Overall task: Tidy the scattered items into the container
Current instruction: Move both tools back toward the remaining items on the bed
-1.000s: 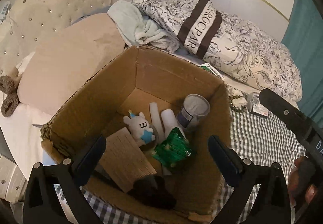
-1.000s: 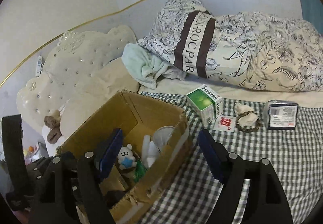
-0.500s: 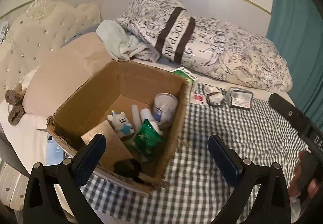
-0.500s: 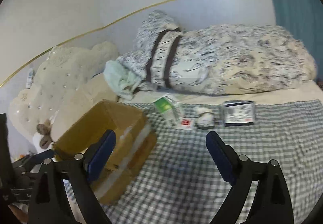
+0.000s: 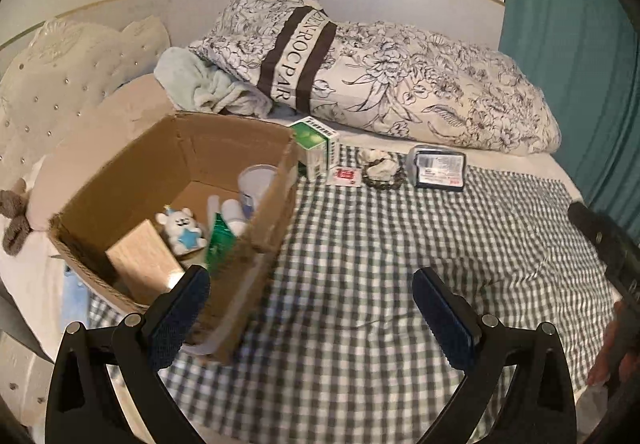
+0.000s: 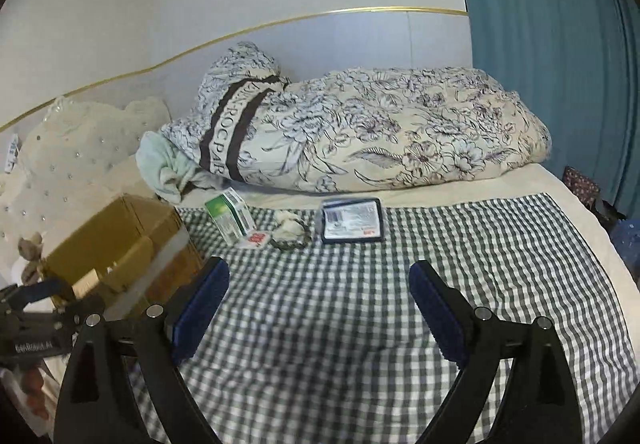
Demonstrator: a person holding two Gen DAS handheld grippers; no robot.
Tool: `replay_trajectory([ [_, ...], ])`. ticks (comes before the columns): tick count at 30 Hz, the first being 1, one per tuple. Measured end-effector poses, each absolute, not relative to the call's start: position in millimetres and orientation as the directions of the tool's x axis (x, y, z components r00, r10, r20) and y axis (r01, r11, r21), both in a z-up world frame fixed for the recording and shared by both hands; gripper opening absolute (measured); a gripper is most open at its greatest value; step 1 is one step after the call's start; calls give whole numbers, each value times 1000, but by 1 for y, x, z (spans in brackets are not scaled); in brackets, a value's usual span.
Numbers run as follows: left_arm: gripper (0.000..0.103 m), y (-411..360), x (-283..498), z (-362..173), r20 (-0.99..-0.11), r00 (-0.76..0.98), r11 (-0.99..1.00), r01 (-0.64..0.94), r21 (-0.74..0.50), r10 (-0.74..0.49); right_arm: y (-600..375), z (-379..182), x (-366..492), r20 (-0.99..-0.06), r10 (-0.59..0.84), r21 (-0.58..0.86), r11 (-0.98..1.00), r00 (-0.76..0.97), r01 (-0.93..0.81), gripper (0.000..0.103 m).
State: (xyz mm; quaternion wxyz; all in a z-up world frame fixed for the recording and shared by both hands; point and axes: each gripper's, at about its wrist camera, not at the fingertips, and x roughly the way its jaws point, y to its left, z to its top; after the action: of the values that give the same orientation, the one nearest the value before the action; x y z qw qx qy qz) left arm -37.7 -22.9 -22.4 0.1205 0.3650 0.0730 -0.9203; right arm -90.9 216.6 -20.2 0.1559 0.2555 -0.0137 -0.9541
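Both grippers hover above the checked blanket point(image 6: 440, 264) on the bed, jaws spread wide and holding nothing. The left gripper point(image 5: 312, 308) has the cardboard box point(image 5: 132, 163) just ahead to its left, with a white plush toy point(image 5: 180, 230), a green packet point(image 5: 220, 244) and a white cup point(image 5: 256, 181) inside. Well ahead of the right gripper point(image 6: 320, 308) lie a green-and-white carton point(image 6: 230, 215), a small red-printed sachet point(image 6: 256, 240), a beaded bracelet point(image 6: 290, 238) and a dark flat case point(image 6: 350, 219), in a row before the floral duvet point(image 6: 380, 131).
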Motion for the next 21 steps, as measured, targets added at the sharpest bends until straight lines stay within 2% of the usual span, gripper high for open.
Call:
replay_trajectory([
  [7,103,-8,-62,-57,-713,-685,-963,263,-52,-149,224,-61,-102,-529,-262,67,-961,-807,268,92],
  [15,103,-11,-108,-91,-756,-640,-965,257,-44,-136,227,-97,-157,-602,-281,144,-959,-748,244,92],
  [21,103,-15,-164,-101,-770,-628,-967,247,-58,-114,226,-87,-210,-601,-307,181,-952,-738,248,92],
])
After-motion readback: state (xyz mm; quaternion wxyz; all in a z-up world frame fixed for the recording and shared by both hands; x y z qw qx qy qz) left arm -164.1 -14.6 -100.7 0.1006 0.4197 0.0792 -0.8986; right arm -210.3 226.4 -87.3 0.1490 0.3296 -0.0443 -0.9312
